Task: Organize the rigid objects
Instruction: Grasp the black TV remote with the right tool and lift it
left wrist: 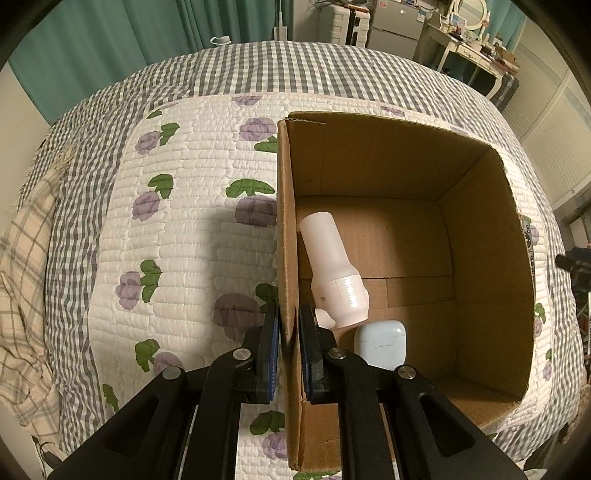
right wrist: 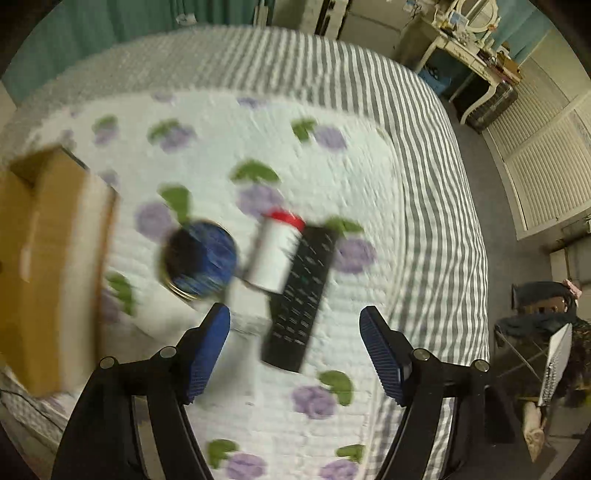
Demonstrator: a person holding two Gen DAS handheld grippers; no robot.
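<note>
My left gripper (left wrist: 289, 332) is shut on the left wall of an open cardboard box (left wrist: 284, 221) that stands on the quilt. Inside the box lie a white plastic bottle-shaped piece (left wrist: 334, 269) and a pale blue earbud case (left wrist: 380, 343). In the blurred right wrist view my right gripper (right wrist: 295, 343) stands open above the quilt, with nothing gripped. Below it lie a black remote control (right wrist: 301, 295), a white bottle with a red cap (right wrist: 275, 254) and a round blue tin (right wrist: 201, 256). The same box (right wrist: 48, 266) shows at the left edge.
A white quilt with purple flowers (left wrist: 177, 229) covers a bed with a grey checked sheet (left wrist: 258, 66). Beyond the bed are green curtains (left wrist: 110, 33), a dressing table (left wrist: 469, 44) and a suitcase. A chair with clothes (right wrist: 543, 325) stands to the right of the bed.
</note>
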